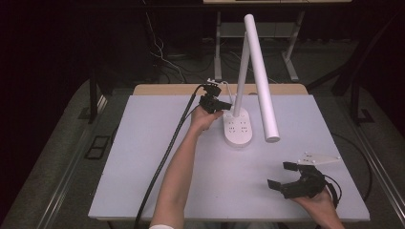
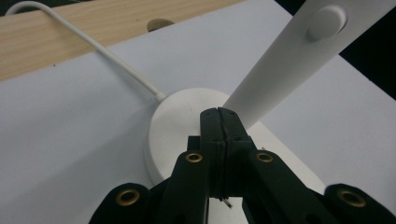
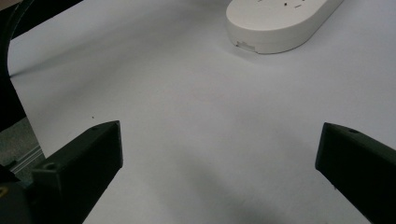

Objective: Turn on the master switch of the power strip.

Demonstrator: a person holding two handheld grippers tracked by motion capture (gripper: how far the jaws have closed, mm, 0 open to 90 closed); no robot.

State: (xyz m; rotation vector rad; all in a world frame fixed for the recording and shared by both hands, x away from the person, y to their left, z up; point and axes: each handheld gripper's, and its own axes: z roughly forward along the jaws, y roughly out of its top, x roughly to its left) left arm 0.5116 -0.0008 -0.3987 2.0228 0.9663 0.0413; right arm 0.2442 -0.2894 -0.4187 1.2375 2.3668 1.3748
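A white desk lamp stands at the far middle of the table. Its oval base [image 1: 238,130] carries socket holes, a thin stem [image 1: 242,67] rises from it, and the long tube head [image 1: 261,81] slopes down to the right. My left gripper [image 1: 228,106] is shut right at the back of the base, beside the foot of the stem. In the left gripper view the closed gripper [image 2: 219,114] sits over the round end of the base [image 2: 173,121], with the stem [image 2: 280,60] just beyond. My right gripper [image 1: 279,174] is open near the front right, holding nothing [image 3: 219,140].
A white sheet [image 1: 143,157] covers the table, with a wooden strip [image 1: 167,89] along its far edge. The lamp's white cord [image 2: 93,44] runs back over that strip. A black cable [image 1: 162,162] trails from the left gripper toward the front edge. The lamp base [image 3: 275,23] lies far ahead of the right gripper.
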